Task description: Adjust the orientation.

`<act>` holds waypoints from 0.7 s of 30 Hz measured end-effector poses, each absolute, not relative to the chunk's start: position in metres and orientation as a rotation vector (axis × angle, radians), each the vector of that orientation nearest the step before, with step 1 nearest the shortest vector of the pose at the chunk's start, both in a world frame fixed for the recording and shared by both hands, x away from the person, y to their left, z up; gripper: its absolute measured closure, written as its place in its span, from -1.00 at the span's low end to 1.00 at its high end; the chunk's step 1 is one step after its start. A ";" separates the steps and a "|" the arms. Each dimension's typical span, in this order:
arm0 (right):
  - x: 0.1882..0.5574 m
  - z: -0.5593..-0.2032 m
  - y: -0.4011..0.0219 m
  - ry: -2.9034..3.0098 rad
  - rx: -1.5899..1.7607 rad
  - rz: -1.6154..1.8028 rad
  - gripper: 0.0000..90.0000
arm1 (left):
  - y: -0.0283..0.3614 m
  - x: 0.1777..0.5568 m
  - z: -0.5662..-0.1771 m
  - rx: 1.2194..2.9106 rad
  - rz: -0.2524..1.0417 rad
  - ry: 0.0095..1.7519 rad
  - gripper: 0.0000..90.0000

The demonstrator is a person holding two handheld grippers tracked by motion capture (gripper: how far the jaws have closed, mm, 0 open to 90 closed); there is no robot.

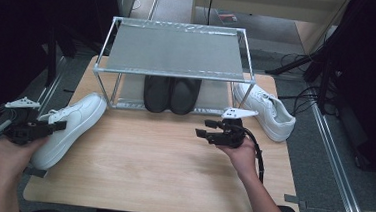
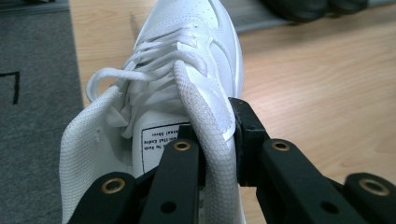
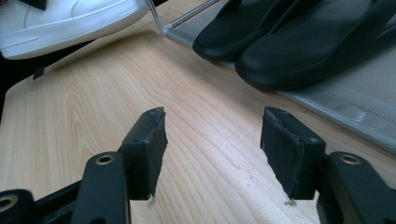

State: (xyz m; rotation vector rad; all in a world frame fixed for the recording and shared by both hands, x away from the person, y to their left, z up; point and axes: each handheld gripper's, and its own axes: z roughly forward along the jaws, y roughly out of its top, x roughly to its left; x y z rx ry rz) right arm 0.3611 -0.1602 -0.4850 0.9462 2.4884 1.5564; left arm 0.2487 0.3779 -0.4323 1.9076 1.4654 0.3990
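White sneaker (image 2: pixel 187 60) is pinched at its collar by left claw (image 2: pixel 217 140).

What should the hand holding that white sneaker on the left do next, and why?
Probably carry the white sneaker toward the rack. The left gripper is shut on the side of its collar, so the grip looks made. The black slippers already sit on the lower shelf, while the top shelf is bare. The right gripper hangs open over the table, holding nothing.
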 end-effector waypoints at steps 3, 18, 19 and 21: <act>0.361 -0.485 -0.161 2.482 0.950 1.565 -0.08 | 0.374 0.244 -0.429 1.924 0.389 1.403 0.81; 0.359 -0.484 -0.161 2.485 0.945 1.558 -0.08 | 0.314 0.244 -0.413 2.040 0.322 1.111 0.81; 0.359 -0.484 -0.161 2.486 0.943 1.559 -0.08 | 0.311 0.246 -0.413 2.047 0.309 1.095 0.81; 0.358 -0.484 -0.160 2.489 0.941 1.556 -0.08 | 0.304 0.248 -0.415 2.048 0.294 1.079 0.81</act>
